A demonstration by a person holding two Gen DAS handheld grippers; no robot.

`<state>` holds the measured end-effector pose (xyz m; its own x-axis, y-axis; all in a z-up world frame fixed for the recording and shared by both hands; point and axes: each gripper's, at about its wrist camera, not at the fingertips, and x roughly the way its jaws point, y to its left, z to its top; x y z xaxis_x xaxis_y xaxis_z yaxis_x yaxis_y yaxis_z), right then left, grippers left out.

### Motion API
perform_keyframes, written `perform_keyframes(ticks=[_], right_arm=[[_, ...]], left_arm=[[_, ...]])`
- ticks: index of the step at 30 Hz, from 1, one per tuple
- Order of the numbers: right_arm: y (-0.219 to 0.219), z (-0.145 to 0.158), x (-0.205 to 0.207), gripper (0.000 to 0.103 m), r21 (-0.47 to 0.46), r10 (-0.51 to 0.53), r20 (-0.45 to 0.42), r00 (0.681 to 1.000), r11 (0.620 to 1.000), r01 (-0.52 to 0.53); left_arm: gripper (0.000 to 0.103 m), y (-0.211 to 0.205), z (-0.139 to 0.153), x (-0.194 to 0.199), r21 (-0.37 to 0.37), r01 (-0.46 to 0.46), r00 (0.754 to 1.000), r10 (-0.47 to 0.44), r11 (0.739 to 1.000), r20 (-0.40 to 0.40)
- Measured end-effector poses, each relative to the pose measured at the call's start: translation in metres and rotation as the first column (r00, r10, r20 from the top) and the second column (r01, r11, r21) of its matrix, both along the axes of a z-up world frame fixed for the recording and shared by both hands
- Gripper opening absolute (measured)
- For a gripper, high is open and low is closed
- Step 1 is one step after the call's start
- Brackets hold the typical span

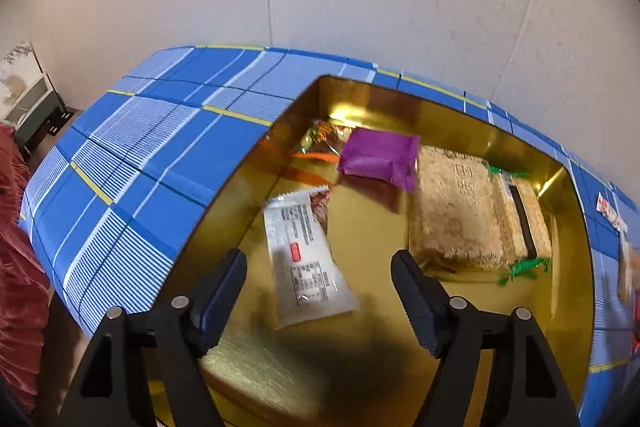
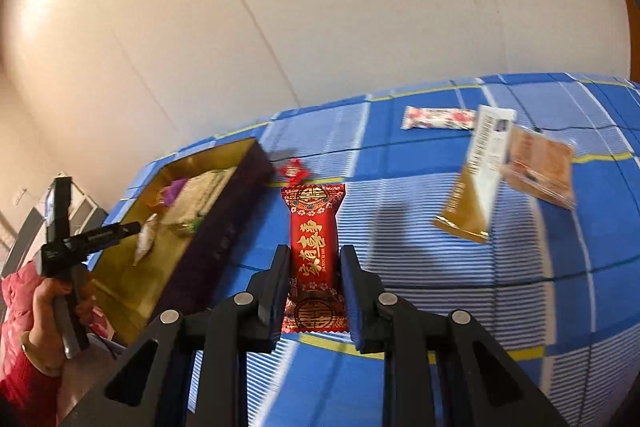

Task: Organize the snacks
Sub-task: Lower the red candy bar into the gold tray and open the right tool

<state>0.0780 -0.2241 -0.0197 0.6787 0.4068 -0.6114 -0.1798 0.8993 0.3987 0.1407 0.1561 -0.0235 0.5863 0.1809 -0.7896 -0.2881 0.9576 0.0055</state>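
An open box with a gold lining [image 1: 248, 203] sits on the blue checked cloth; its outer wall is dark purple [image 2: 224, 227]. Inside lie a white packet [image 1: 304, 259], a purple packet [image 1: 380, 157], a clear pack of beige cakes [image 1: 460, 211] and an orange-green wrapped sweet [image 1: 324, 139]. My left gripper [image 1: 318, 259] hangs open over the box, with the white packet lying flat on the floor below, untouched by the pads. My right gripper [image 2: 314, 251] is shut on a red packet with gold lettering [image 2: 314, 227], held above the cloth to the right of the box.
Loose on the blue checked cloth [image 2: 440, 267] lie a white floral packet [image 2: 438, 118], a gold-and-white packet [image 2: 476, 183], a clear pack of orange cakes [image 2: 540, 171] and a small red sweet [image 2: 294, 171]. A hand in a red sleeve [image 2: 44, 303] holds the left gripper. A wall stands close behind.
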Motion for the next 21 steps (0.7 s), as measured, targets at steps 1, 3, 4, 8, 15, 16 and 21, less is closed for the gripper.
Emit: perform_keyframes(ticks=[1, 3, 4, 8, 15, 16, 21], right_arm=[[0.005, 0.001, 0.001, 0.025, 0.003, 0.010, 0.003, 1.000, 1.000, -0.010], [0.012, 0.003, 0.001, 0.025, 0.003, 0.012, 0.020, 1.000, 1.000, -0.012], [0.015, 0.004, 0.002, 0.025, 0.007, 0.015, 0.026, 1.000, 1.000, -0.015], [0.035, 0.010, 0.011, 0.025, 0.030, 0.061, 0.032, 0.998, 0.998, -0.062], [0.092, 0.021, 0.028, 0.025, 0.017, 0.190, -0.006, 0.982, 0.982, -0.190], [0.102, 0.022, 0.030, 0.025, 0.013, 0.208, -0.014, 0.978, 0.978, -0.208], [0.161, 0.024, 0.045, 0.025, -0.056, 0.303, -0.061, 0.951, 0.950, -0.306]], left_arm=[[0.075, 0.000, -0.001, 0.000, 0.003, -0.001, 1.000, 0.001, 1.000, -0.006], [0.076, 0.000, -0.002, 0.000, 0.013, -0.007, 1.000, 0.007, 1.000, -0.010], [0.077, 0.001, -0.002, 0.000, 0.015, -0.010, 1.000, 0.010, 1.000, -0.009], [0.081, 0.006, 0.001, -0.003, 0.010, -0.029, 1.000, 0.029, 1.000, 0.006], [0.081, 0.006, 0.006, -0.009, 0.061, -0.029, 0.999, 0.027, 0.998, 0.032], [0.081, 0.006, 0.008, -0.011, 0.073, -0.029, 0.999, 0.027, 0.997, 0.040], [0.081, 0.011, 0.019, -0.021, 0.127, -0.074, 0.993, 0.062, 0.989, 0.098]])
